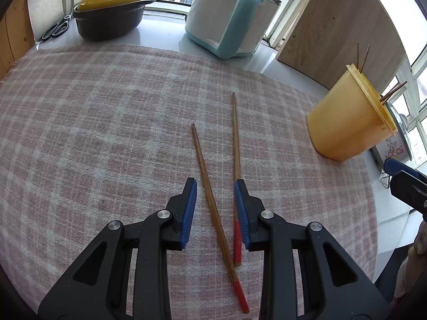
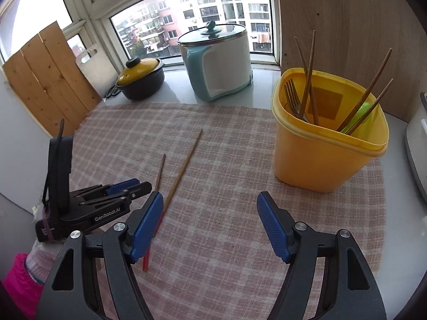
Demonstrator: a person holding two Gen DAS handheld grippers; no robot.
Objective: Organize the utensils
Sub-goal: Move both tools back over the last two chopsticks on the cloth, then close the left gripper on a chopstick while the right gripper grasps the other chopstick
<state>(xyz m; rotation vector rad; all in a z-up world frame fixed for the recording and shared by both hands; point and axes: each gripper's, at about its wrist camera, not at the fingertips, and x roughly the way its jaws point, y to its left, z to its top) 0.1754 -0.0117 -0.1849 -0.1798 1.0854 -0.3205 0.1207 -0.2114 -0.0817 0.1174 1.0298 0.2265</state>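
Two wooden chopsticks with red ends lie on the checked cloth: one (image 1: 210,202) runs between my left gripper's fingers, the other (image 1: 236,144) lies along the right finger. My left gripper (image 1: 215,185) is open, low over them. In the right wrist view the chopsticks (image 2: 184,165) lie at the left beside the left gripper (image 2: 133,186). A yellow utensil holder (image 2: 323,154) stands at the right, holding several chopsticks, a fork (image 2: 292,98) and a green spoon. My right gripper (image 2: 210,200) is open and empty above the cloth. The holder (image 1: 347,117) also shows in the left wrist view.
A pink checked cloth (image 1: 106,122) covers the table. Behind it stand a dark pot with a yellow lid (image 1: 112,13), a white and teal cooker (image 1: 229,18) and scissors (image 1: 54,30). A wooden panel (image 2: 347,26) rises behind the holder. A white appliance (image 2: 417,154) sits at the far right.
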